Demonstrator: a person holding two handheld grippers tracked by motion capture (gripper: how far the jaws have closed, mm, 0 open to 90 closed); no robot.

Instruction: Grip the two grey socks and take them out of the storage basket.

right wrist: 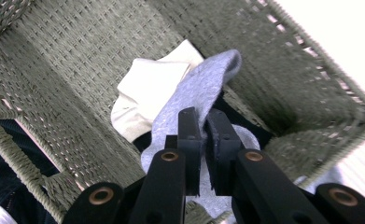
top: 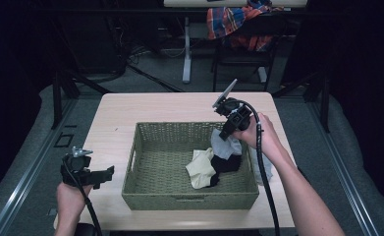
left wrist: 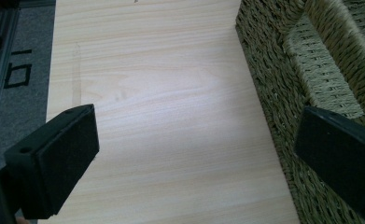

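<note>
A green woven basket (top: 145, 189) sits in the middle of the light wooden table (top: 116, 113). Inside it lie a cream sock (top: 200, 167) and a black sock (top: 227, 164). My right gripper (top: 227, 132) hangs over the basket's right side, shut on a grey sock (top: 225, 145) that dangles into it. In the right gripper view the grey sock (right wrist: 196, 91) is pinched between the jaws of the right gripper (right wrist: 203, 116), above the cream sock (right wrist: 145, 91). My left gripper (top: 108, 172) is held open, just left of the basket, with nothing in it. The left gripper (left wrist: 194, 135) faces bare table beside the basket wall (left wrist: 273, 84).
A chair with a plaid cloth (top: 233, 22) stands behind the table, beside a white table leg (top: 186, 49). Grey floor and metal rails flank the table. A white cloth (top: 260, 169) shows just outside the basket's right wall.
</note>
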